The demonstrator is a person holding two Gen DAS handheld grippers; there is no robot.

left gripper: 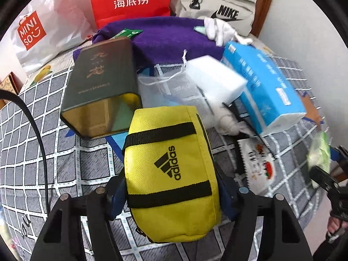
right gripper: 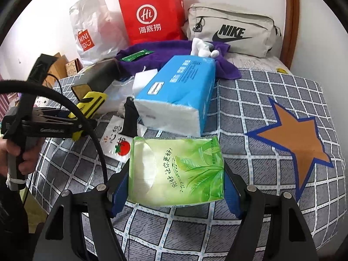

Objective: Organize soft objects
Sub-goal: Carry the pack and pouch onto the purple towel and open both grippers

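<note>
My left gripper [left gripper: 171, 195] is shut on a yellow Adidas pouch [left gripper: 171, 171] and holds it above the checked bed cover [left gripper: 65, 152]. It also shows in the right wrist view [right gripper: 91, 106], at the left with the pouch. My right gripper [right gripper: 176, 187] is shut on a green tissue pack [right gripper: 176, 169], held over the bed's front edge; the pack shows at the right edge of the left wrist view [left gripper: 319, 152]. A blue tissue pack [right gripper: 176, 95], a white sponge block [left gripper: 215, 78], a purple towel [left gripper: 165, 41] and white socks [right gripper: 202, 47] lie further back.
A dark green box [left gripper: 102, 80] lies open-ended on the bed. A tomato sachet [right gripper: 117, 143], a clear mesh bag [left gripper: 165, 89], a red paper bag [right gripper: 152, 13], a white Miniso bag [right gripper: 91, 28] and a beige Nike bag [right gripper: 230, 30] are near the wall.
</note>
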